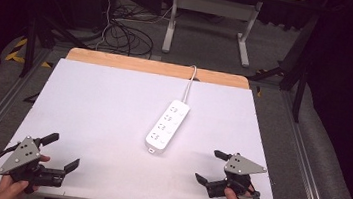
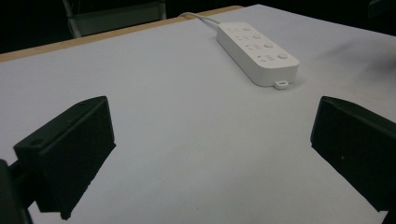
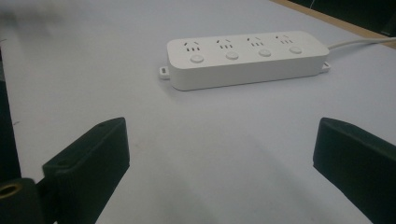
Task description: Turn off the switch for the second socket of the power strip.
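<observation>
Near surface centre, a white power strip (image 1: 167, 126) is laid, cord (image 1: 191, 77) toward 12 o'clock. Left claw (image 1: 64, 152) at 7 o'clock and right claw (image 1: 209, 166) at 5 o'clock are held spread wide, empty.

Cut off by the frame: the outer ends of both jaws in each gripper view, the person's hands at the high view's bottom edge, and the power strip's (image 3: 246, 58) cord (image 3: 359, 43) at the right gripper view's edge.
</observation>
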Tool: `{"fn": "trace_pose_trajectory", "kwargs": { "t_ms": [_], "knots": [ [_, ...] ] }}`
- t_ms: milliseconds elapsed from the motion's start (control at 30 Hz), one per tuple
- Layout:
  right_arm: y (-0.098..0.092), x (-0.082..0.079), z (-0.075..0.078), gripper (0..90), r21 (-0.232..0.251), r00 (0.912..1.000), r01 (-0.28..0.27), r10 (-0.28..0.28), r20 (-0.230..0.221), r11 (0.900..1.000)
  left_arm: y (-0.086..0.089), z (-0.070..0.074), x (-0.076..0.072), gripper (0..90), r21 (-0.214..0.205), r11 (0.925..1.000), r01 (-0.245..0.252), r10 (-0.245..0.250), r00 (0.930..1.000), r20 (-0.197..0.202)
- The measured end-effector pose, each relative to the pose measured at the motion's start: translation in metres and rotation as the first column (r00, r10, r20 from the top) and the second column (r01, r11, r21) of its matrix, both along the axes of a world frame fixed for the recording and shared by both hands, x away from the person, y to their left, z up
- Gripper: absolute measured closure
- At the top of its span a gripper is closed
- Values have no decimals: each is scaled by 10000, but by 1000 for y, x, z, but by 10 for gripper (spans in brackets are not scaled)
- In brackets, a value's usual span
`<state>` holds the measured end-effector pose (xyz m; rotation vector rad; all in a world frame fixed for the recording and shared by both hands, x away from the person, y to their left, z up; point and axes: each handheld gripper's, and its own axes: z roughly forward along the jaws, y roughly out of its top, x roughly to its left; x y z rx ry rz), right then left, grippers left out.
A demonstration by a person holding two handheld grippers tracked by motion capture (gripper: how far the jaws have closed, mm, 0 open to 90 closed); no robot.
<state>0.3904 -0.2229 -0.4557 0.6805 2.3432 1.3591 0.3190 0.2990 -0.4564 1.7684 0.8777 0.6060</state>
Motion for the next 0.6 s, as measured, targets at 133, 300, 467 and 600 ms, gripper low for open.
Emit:
{"fn": "trace_pose_trajectory", "kwargs": {
  "t_ms": [133, 300, 467, 600],
  "knots": [
    [4, -1, 0, 43, -290, 9999, -151, 153, 65, 9995, -1, 0, 0, 4, 90, 10000, -41, 40, 9999, 119],
    [6, -3, 1, 43, -361, 9996, -102, 111, 241, 9993, -2, 0, -1, 4, 312, 9994, -140, 131, 9995, 302],
    [8, -3, 1, 43, -609, 9996, -134, 148, 230, 9981, -1, 0, -1, 4, 310, 9995, -12, 7, 9999, 160],
    [9, -3, 2, 43, -573, 9994, -126, 143, 301, 9983, -2, 0, -1, 4, 326, 9995, -45, 38, 9998, 205]
  ]
}}
